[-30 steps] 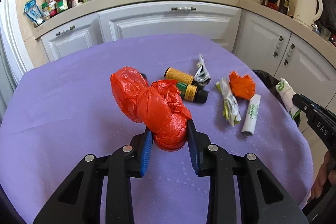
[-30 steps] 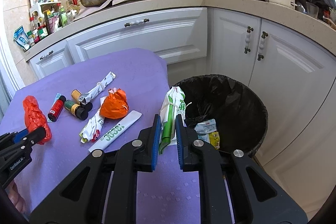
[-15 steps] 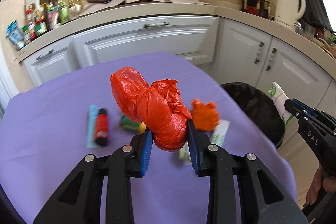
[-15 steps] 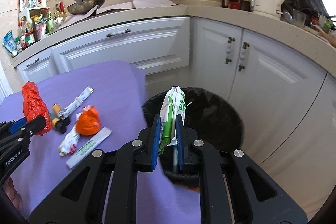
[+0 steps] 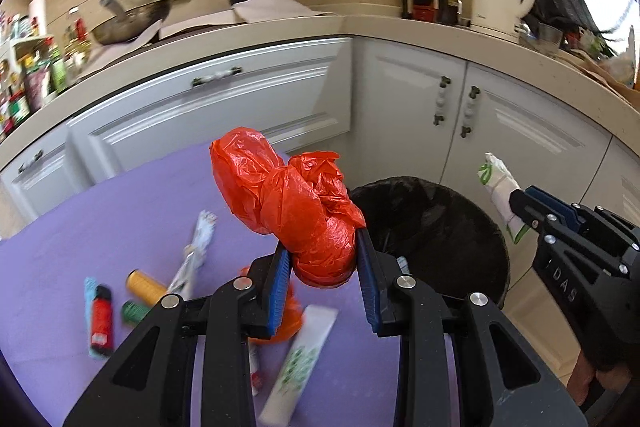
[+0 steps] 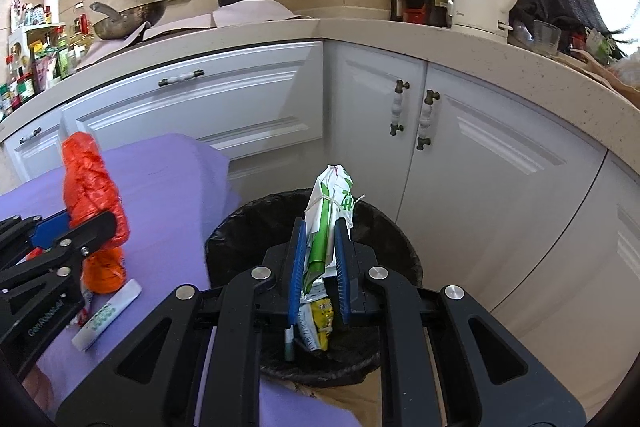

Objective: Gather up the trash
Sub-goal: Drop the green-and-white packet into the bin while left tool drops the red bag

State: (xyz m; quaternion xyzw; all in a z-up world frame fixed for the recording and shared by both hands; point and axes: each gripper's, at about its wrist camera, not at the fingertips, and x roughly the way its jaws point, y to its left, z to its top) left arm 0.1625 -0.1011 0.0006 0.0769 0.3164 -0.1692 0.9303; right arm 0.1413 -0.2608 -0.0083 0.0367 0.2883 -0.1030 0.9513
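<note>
My left gripper (image 5: pixel 323 259) is shut on a crumpled red plastic bag (image 5: pixel 286 205) and holds it above the purple table, next to the black-lined trash bin (image 5: pixel 436 227). My right gripper (image 6: pixel 319 247) is shut on a folded white-and-green wrapper (image 6: pixel 329 211) and holds it directly over the bin (image 6: pixel 248 231), which has several wrappers inside. The right gripper also shows at the right of the left wrist view (image 5: pixel 520 205); the left one shows at the left of the right wrist view (image 6: pixel 92 223).
On the purple table (image 5: pixel 80 227) lie a red bottle (image 5: pixel 100 323), a yellow-capped bottle (image 5: pixel 146 285), a green bottle (image 5: pixel 134 311), a white tube (image 5: pixel 300 359), an orange bag (image 6: pixel 102 269) and a long wrapper (image 5: pixel 196 251). White cabinets (image 6: pixel 460 131) stand behind the bin.
Both grippers have swung right with their loads. The right gripper went from the table edge to over the bin. The left gripper moved toward the bin side of the table.
</note>
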